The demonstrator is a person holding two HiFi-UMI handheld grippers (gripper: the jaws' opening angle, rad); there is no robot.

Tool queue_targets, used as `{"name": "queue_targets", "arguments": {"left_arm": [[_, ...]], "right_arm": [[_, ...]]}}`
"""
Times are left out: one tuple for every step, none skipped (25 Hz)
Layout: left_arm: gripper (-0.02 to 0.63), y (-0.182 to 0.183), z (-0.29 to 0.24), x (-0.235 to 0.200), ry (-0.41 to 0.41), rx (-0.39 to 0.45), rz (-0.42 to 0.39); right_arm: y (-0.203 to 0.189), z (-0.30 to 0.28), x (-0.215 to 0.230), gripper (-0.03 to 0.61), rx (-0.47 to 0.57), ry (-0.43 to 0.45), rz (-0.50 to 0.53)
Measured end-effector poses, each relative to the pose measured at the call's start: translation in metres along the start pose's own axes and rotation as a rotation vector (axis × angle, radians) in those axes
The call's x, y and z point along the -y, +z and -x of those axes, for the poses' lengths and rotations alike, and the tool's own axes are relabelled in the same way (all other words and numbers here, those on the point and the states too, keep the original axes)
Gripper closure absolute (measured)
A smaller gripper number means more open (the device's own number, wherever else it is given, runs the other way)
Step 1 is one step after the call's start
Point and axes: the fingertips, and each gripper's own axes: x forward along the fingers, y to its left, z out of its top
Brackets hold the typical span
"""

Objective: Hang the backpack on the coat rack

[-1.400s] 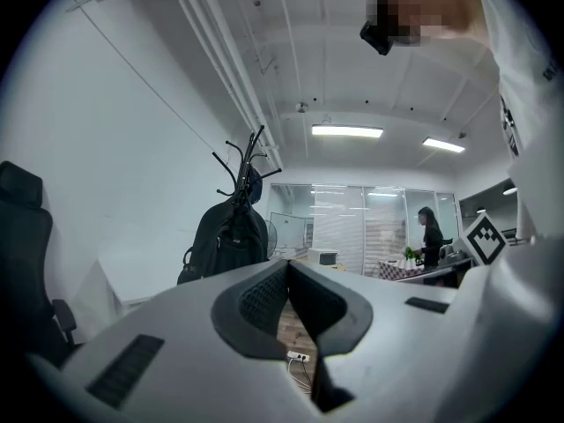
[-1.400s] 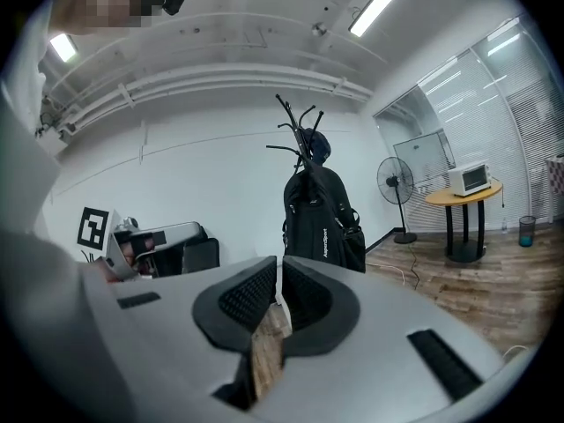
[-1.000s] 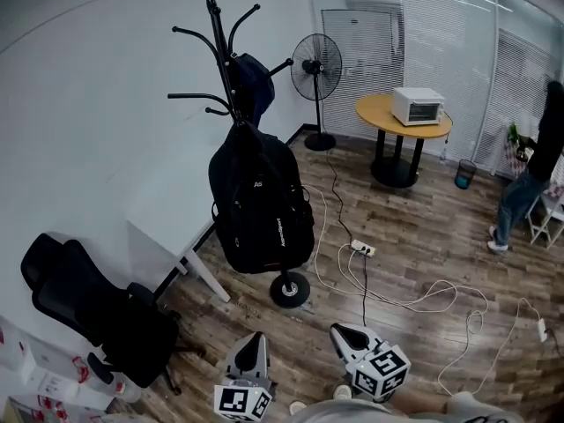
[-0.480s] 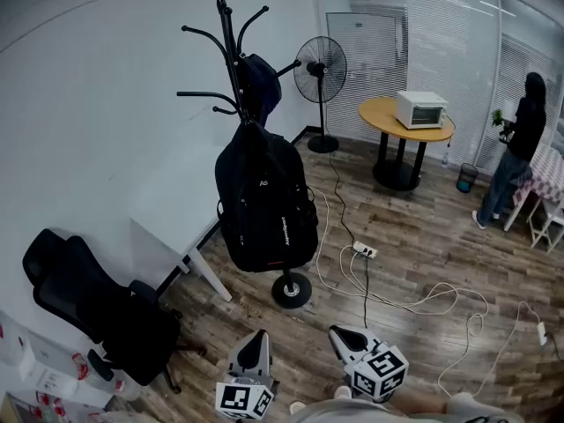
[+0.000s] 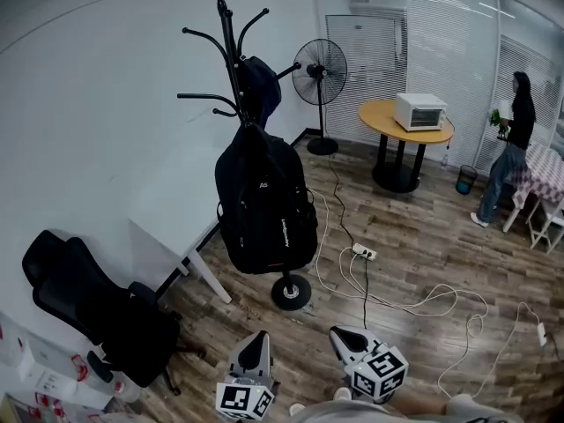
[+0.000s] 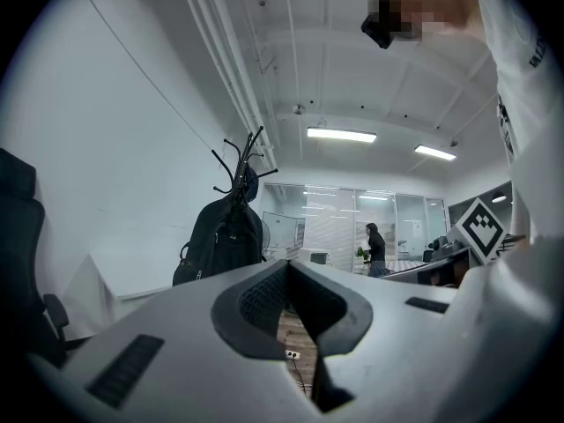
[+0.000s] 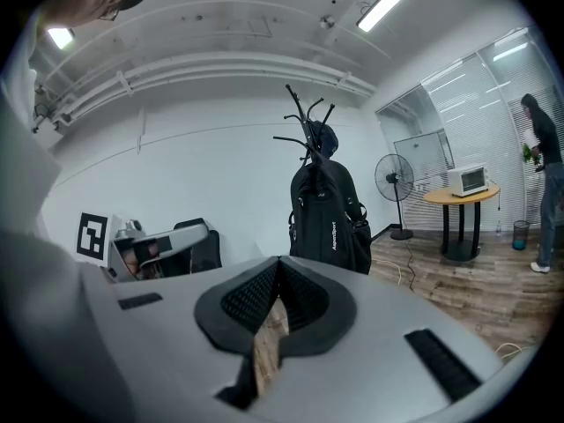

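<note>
A black backpack (image 5: 264, 205) hangs from a lower hook of the black coat rack (image 5: 231, 42), whose round base (image 5: 291, 291) stands on the wood floor. A dark cap or small bag (image 5: 261, 86) hangs higher on the rack. Both grippers are low at the frame's bottom, well short of the rack. My left gripper (image 5: 257, 340) is shut with nothing in it, and my right gripper (image 5: 339, 333) is shut and empty too. The backpack (image 6: 218, 241) shows in the left gripper view and again (image 7: 330, 218) in the right gripper view, straight ahead.
A black office chair (image 5: 97, 311) stands at the left beside a white table (image 5: 172, 227). White cables and a power strip (image 5: 363, 250) trail over the floor. A standing fan (image 5: 319, 69), a round table (image 5: 404, 122) with a white oven (image 5: 419, 110), and a person (image 5: 509, 152) are at the back.
The head view has shifted slightly, so the rack sits a bit further right. The person at the back right has straightened up and stepped. Both grippers stay in place.
</note>
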Motion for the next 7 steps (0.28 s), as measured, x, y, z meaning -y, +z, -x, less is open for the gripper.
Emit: {"name": "queue_targets", "arguments": {"left_arm": [[0.604,0.0009,-0.0005,-0.0002,0.002,-0.004,0.001],[0.604,0.0024,-0.0008,-0.0002,0.006,-0.008,0.002],[0.604,0.0033,-0.0009,-0.0001,0.008,-0.012,0.003],[0.604,0.0033,-0.0008,0.0002,0.008,-0.012,0.004],[0.604,0.0027,-0.0008,0.0005,0.006,-0.011,0.004],[0.604,0.0018,-0.0008,0.0010,0.002,-0.009,0.004],[0.604,0.0009,-0.0008,0.0014,-0.003,-0.006,0.003]], "right_arm": [[0.0000,-0.0001,0.0006,0.565,0.000,-0.002,-0.002],[-0.0001,-0.0001,0.0011,0.565,0.000,-0.003,-0.004],[-0.0005,0.0002,0.0014,0.565,-0.001,-0.004,-0.005],[-0.0009,0.0006,0.0014,0.565,-0.001,-0.004,-0.005],[-0.0013,0.0011,0.0015,0.565,-0.001,-0.005,-0.005],[-0.0017,0.0015,0.0015,0.565,-0.001,-0.005,-0.005],[-0.0021,0.0019,0.0016,0.565,0.000,-0.006,-0.005]]}}
